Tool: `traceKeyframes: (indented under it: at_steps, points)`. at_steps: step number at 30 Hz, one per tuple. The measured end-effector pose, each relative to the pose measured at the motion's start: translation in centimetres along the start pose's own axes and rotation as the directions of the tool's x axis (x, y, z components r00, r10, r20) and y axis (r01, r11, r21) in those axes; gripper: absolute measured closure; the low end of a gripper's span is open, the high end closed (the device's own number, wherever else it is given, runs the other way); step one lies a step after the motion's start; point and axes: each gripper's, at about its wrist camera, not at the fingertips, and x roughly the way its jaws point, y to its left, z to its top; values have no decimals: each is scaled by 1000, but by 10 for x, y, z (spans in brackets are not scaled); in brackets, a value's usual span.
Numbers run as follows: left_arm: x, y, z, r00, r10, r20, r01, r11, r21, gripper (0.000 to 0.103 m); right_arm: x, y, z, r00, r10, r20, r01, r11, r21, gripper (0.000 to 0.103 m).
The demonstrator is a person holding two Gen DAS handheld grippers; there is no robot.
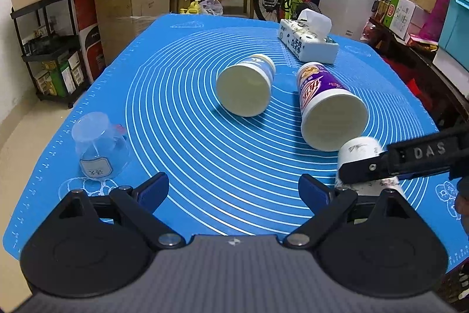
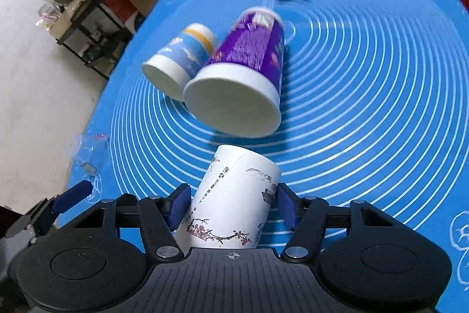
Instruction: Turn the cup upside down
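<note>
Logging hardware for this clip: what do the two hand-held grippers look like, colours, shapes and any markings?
Both match. The left hand-held gripper has a grey ribbed body with a small crosshair mark, two round black discs at its sides, black linkage arms with silver pivot pins, and blue finger pads. The right hand-held gripper shows the same build; from the left wrist view its side bears raised letters "DAS". No cables or sleeves show.

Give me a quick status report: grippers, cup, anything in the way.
Right hand-held gripper shut on white cup, lifted, tilted. Left hand-held gripper open, holding nothing. Purple cup lies on its side just ahead on the mat; blue cup beside it.
</note>
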Motion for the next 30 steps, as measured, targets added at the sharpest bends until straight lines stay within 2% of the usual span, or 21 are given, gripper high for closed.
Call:
traceKeyframes:
  at_steps: [3, 5, 7, 9, 11, 14, 17, 21, 23, 26, 30]
  points:
    - [-2, -1, 0, 1000, -1, 9, 1, 1000, -3, 9, -16, 7, -10, 992, -39, 118, 50, 994, -97, 37]
    - [-3, -4, -1, 1000, -4, 14, 4, 1000, -2, 9, -26, 12, -20, 974, -69, 218, 110, 977, -183, 37]
    - [-2, -7, -2, 1000, -10, 16, 10, 1000, -3, 9, -32, 18, -32, 936, -111, 335, 209, 938, -275, 37]
    - [-2, -11, -2, 1000, -21, 15, 21, 1000, -4, 9, -32, 22, -46, 888, -145, 437, 316, 883, -348, 37]
    - [-2, -15, -3, 999, -29, 15, 29, 1000, -2, 9, -28, 20, -54, 860, -158, 485, 368, 851, -375, 37]
    - [-3, -18, -5, 999, -28, 23, 28, 1000, -1, 9, -23, 8, -63, 824, -150, 546, 404, 832, -380, 37]
    - [-3, -20, -8, 999, -29, 21, 29, 1000, 4, 9, -25, 3, -69, 804, -124, 581, 406, 829, -385, 36]
    - [-4, -21, -9, 999, -40, 13, 40, 999, -2, 9, -27, 11, -83, 797, -120, 592, 430, 802, -415, 36]
    - [-3, -23, -11, 999, -47, 7, 47, 999, -2, 9, -30, 11, -88, 812, -119, 572, 415, 806, -423, 38]
    - [-3, -27, -13, 998, -55, -2, 55, 998, 6, 9, -36, 8, -92, 848, -120, 516, 370, 831, -414, 39]
    - [-3, -32, -16, 998, -62, -17, 63, 998, 17, 9, -40, 3, -95, 869, -136, 476, 344, 857, -384, 40]
